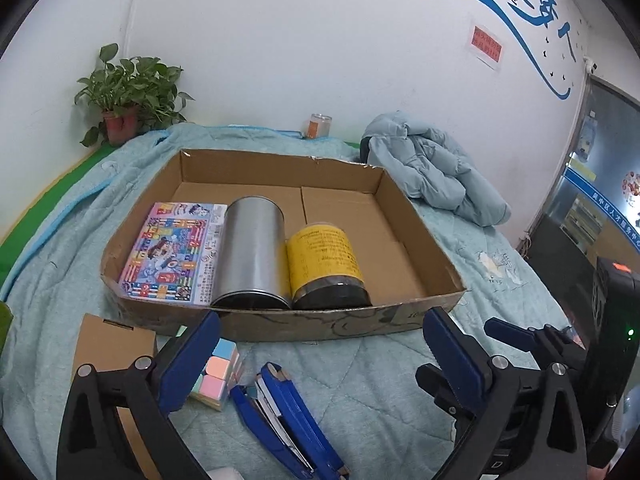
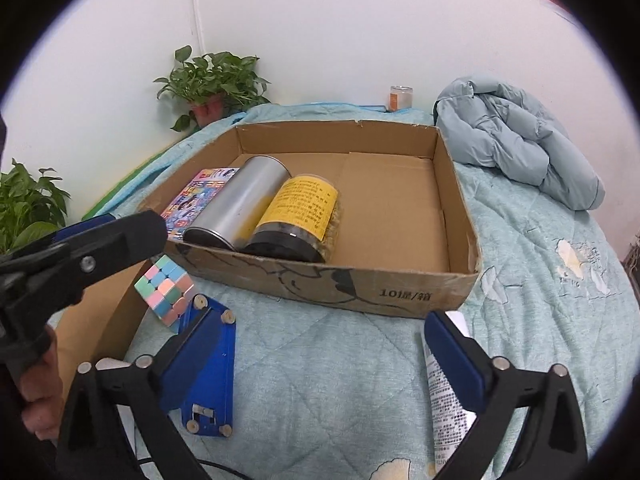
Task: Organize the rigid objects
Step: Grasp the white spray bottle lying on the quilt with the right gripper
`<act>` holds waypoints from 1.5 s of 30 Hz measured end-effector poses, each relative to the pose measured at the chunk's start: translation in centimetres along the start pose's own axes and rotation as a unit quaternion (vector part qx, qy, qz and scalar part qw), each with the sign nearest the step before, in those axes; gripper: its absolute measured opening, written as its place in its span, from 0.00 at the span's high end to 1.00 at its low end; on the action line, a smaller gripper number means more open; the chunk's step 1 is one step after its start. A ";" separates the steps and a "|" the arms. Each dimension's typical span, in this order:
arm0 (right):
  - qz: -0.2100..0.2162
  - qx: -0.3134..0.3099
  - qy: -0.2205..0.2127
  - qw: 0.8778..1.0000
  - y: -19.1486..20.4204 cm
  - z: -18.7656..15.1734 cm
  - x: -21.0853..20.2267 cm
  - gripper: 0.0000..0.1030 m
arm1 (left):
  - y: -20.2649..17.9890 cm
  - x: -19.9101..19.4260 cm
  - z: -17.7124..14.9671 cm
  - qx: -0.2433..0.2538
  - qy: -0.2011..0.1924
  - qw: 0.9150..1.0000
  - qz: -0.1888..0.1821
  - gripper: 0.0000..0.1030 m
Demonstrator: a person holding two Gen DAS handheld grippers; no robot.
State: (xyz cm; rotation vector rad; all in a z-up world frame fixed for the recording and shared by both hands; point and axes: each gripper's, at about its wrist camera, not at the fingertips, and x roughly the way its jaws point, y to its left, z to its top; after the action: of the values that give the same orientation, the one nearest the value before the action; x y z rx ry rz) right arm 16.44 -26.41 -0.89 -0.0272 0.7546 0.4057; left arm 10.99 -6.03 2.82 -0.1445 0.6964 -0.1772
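A shallow cardboard tray (image 1: 300, 326) (image 2: 360, 284) lies on the teal blanket. It holds a colourful game box (image 1: 172, 252) (image 2: 196, 196), a silver tin (image 1: 252, 248) (image 2: 240, 204) and a yellow-labelled jar (image 1: 324, 260) (image 2: 300, 208), both on their sides. My left gripper (image 1: 320, 344) stands open before the tray, above a blue stapler (image 1: 280, 412) (image 2: 218, 380), with a pastel cube (image 1: 218, 376) (image 2: 166, 288) beside its left finger. My right gripper (image 2: 320, 356) is open over bare blanket. The stapler is at its left finger and a white tube (image 2: 444, 396) at its right.
A small cardboard box (image 1: 112, 344) (image 2: 100, 320) sits left of the cube. A light blue jacket (image 1: 432, 168) (image 2: 516, 136) is heaped at the back right. A potted plant (image 1: 128, 92) (image 2: 212, 80) and a glass jar (image 1: 319, 125) (image 2: 401, 97) stand by the wall.
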 end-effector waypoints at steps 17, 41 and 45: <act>-0.035 0.055 0.072 0.995 -9.3 -5.5 0.6 0.13 | -4.1 6.5 -2.2 0.003 0.119 0.987 -0.106 0.01; 0.099 0.076 0.130 0.984 -5.7 -5.6 1.5 0.57 | -6.8 16.5 -5.1 -0.052 0.285 0.941 -0.176 0.30; 0.129 0.101 0.148 0.975 -5.3 -5.5 2.8 0.56 | -6.8 17.5 -5.7 -0.053 0.299 0.937 -0.175 0.40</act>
State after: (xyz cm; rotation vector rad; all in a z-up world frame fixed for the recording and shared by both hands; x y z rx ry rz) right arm 16.56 -31.23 -7.41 0.2073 1.0969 0.5777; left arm 19.68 -16.76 -11.12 -0.3252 1.2886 -0.5395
